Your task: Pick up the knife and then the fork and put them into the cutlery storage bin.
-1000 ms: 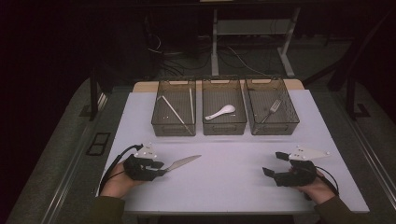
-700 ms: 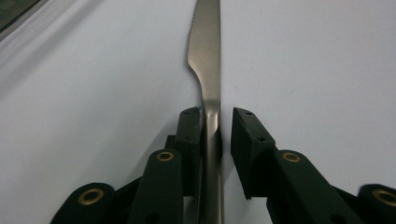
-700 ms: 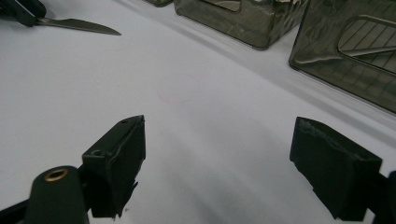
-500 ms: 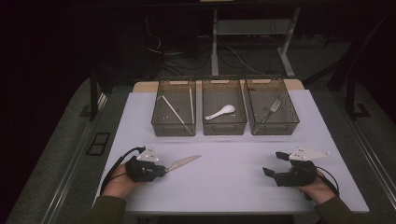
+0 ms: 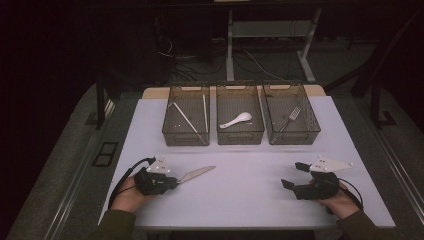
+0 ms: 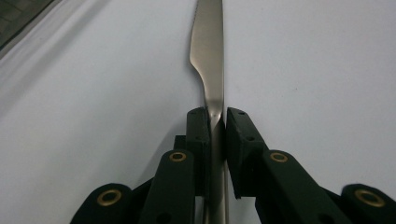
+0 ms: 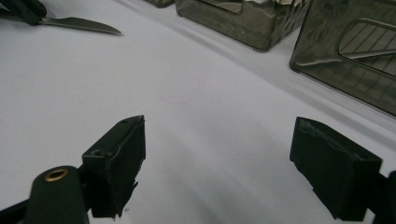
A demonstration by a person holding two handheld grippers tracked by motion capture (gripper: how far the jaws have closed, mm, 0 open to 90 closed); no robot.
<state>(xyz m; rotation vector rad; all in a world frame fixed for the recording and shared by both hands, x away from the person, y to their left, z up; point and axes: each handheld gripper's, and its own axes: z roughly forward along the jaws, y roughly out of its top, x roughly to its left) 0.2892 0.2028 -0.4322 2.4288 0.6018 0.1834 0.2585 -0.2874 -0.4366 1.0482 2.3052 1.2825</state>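
Your left gripper (image 5: 172,180) has just been closing and now pinches the handle of the knife (image 5: 196,173), which lies low over the table (image 5: 250,200) near its front left. The lift is yet to come; I'd guess it goes to the left bin (image 5: 186,115), since the spoon (image 5: 236,120) and fork (image 5: 290,118) are already sorted. Your right gripper (image 5: 292,175) rests wide and empty.

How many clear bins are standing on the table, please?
3, in a row along the table's far edge: the left bin holds chopsticks, the middle bin a white spoon, the right bin a fork.
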